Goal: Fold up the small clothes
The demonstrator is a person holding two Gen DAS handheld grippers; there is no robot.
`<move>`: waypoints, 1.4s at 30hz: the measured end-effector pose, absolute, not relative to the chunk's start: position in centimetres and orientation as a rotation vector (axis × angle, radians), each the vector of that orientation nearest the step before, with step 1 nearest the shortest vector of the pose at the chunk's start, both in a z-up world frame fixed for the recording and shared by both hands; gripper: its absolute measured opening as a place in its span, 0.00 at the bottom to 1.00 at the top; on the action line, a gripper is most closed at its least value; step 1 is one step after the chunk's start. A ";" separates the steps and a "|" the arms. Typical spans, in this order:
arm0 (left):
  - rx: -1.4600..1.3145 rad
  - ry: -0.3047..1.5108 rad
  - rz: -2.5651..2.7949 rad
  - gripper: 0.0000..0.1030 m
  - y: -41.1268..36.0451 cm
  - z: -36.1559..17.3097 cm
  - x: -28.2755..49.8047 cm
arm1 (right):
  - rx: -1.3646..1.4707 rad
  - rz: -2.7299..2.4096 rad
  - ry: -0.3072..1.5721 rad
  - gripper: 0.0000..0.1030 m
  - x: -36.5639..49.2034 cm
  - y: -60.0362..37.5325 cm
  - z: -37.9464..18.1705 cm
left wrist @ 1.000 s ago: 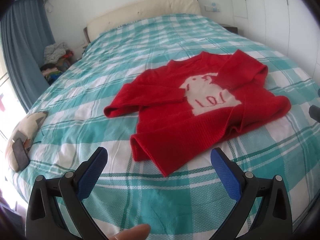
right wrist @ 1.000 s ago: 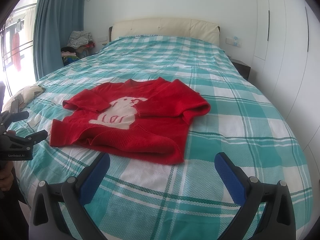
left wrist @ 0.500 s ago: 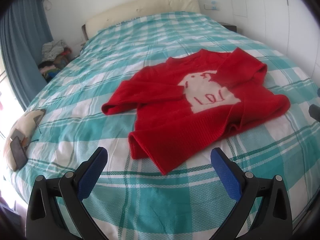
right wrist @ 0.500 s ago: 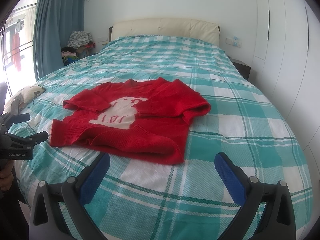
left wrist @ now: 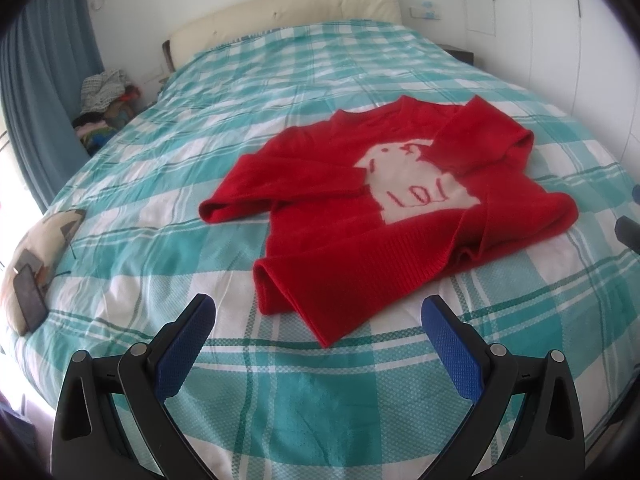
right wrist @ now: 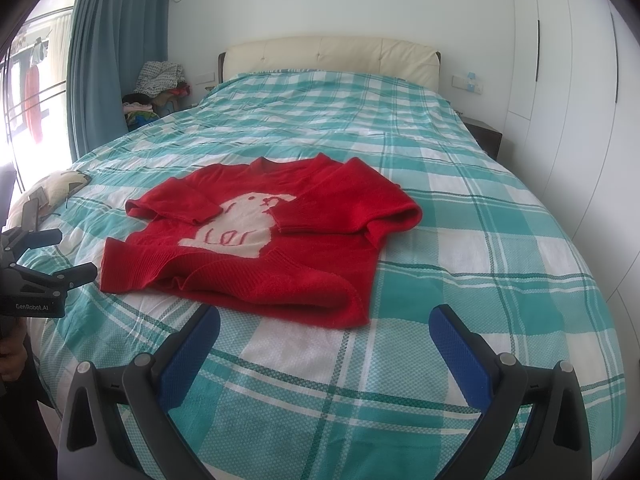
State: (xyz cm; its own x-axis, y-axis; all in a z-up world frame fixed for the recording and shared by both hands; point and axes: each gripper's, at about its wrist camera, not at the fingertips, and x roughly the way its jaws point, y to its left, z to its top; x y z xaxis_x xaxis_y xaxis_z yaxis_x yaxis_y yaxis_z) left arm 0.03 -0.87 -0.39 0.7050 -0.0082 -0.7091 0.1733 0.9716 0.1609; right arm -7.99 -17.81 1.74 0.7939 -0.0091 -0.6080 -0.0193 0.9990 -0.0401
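A small red sweater (left wrist: 360,216) with a white animal on its chest lies on the bed, both sleeves folded in over the front; the same sweater (right wrist: 256,248) shows in the right wrist view. My left gripper (left wrist: 316,312) hovers open just short of the sweater's near hem corner, nothing between its blue pads. My right gripper (right wrist: 324,320) is open too, above the bedspread close to the hem's right end. The left gripper (right wrist: 44,272) also appears at the left edge of the right wrist view, held by a hand.
The bed (left wrist: 280,400) wears a teal and white checked cover, with a cream headboard (right wrist: 328,56) at the far end. A pillow with a phone on it (left wrist: 32,264) lies at the left edge. A clothes pile (right wrist: 156,88) and blue curtain stand beside the bed.
The left wrist view has shifted a little, the sweater sliding slightly leftward and lower in frame. The right gripper has barely moved. Both stay open.
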 end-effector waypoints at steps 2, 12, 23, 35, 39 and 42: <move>0.223 0.785 -0.103 1.00 -0.8 -0.4 0.1 | -0.045 0.006 0.654 1.00 -8.0 -17.8 1.7; -0.005 0.878 -0.035 1.00 7.4 -0.3 2.8 | -0.012 -0.006 0.662 1.00 -7.8 -19.0 1.8; -0.127 1.127 -0.356 0.84 3.5 -5.3 6.0 | -0.003 0.278 0.924 1.00 4.9 -19.7 0.1; -0.258 1.126 -0.469 0.03 6.6 -3.6 4.6 | -0.001 0.527 1.101 0.08 4.6 -17.9 -1.0; -0.226 1.137 -0.518 0.03 7.9 -2.1 0.8 | -0.062 0.540 1.039 0.08 -2.7 -18.9 1.8; -0.234 1.195 -0.534 0.03 8.0 -3.2 -0.3 | -0.079 0.469 1.059 0.10 -6.4 -19.5 0.8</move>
